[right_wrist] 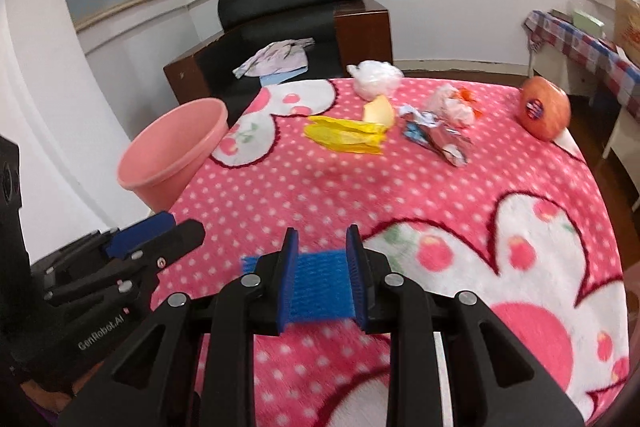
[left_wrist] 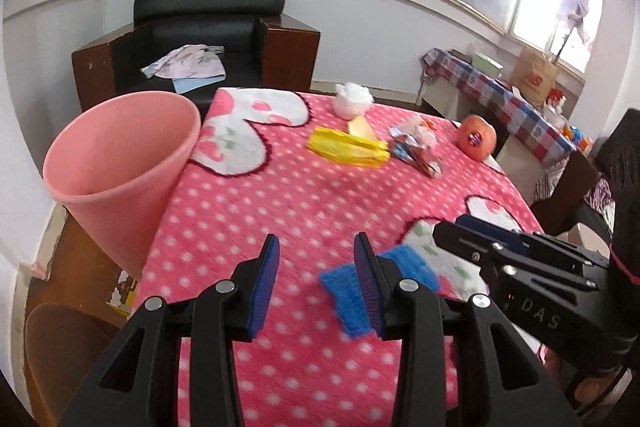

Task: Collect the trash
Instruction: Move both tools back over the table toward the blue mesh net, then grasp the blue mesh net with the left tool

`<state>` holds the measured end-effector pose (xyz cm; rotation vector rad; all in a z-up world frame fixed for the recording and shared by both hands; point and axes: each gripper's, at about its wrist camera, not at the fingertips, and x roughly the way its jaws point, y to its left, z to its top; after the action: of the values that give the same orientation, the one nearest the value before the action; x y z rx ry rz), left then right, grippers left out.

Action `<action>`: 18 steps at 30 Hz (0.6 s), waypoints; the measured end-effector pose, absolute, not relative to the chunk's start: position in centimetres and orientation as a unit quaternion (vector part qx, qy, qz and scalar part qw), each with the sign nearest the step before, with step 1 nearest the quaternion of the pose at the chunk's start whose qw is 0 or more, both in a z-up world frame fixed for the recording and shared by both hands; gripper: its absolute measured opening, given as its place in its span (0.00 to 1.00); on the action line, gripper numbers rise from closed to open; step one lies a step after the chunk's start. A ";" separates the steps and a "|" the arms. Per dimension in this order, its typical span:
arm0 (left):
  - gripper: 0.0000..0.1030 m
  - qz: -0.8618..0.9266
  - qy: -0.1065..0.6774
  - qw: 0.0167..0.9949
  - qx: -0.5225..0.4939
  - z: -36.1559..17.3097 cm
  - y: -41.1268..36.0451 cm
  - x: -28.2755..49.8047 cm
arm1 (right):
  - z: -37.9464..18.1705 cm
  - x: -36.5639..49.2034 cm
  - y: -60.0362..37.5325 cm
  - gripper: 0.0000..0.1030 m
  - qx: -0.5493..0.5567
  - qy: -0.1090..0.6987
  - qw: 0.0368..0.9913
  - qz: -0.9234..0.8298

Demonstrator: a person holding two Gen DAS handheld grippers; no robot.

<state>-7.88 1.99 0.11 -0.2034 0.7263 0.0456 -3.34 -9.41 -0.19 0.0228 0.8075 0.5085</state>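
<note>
Blue foam fruit netting (right_wrist: 320, 281) sits between the ribbed blue pads of the right gripper (right_wrist: 322, 247), which appear closed onto it; whether it rests on the blanket or is lifted clear cannot be told. The left gripper (left_wrist: 316, 255) stands parted and empty, the netting just to the right of its right finger (left_wrist: 366, 267).

Judged step: carry the netting to the pink plastic bin (right_wrist: 172, 151), which stands ahead and to the left of both pairs of fingers, off the table's edge. The mesh is soft and compressible, so a steady squeeze and release only once over the bin's round rim should prevent a drop.

Beneath lies a fleecy pink polka-dot blanket (right_wrist: 320, 187). Farther ahead of the fingers lie a crinkled yellow plastic bag (right_wrist: 346, 135), a pale fruit wedge (right_wrist: 378, 111), crumpled foil snack wrappers (right_wrist: 438, 139) and a wadded white plastic bag (right_wrist: 374, 77). To the far right sits a round apple (right_wrist: 544, 113) bearing a sticker. Beyond stands a black leather armchair (right_wrist: 292, 3).
</note>
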 end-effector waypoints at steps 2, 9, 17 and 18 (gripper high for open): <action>0.38 0.023 0.354 0.931 -0.091 0.2 1.2 -8.4 | -0.1 -3.7 -10.0 0.24 0.018 0.387 0.889 0.244; 0.59 0.038 0.345 0.934 -0.084 1.0 0.5 -9.6 | 0.5 -5.5 -11.6 0.24 0.022 0.373 0.893 0.251; 0.74 0.043 0.342 0.935 -0.090 1.4 0.1 -10.7 | 0.6 -6.4 -14.2 0.36 0.052 0.367 0.898 0.237; 0.76 0.040 0.339 0.935 -0.093 1.4 0.1 -10.9 | 0.6 -6.5 -14.3 0.39 0.052 0.367 0.899 0.234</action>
<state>-10.89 0.10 1.41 -0.1905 0.6926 0.0824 -6.47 -14.30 0.59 0.1074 0.7594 0.4849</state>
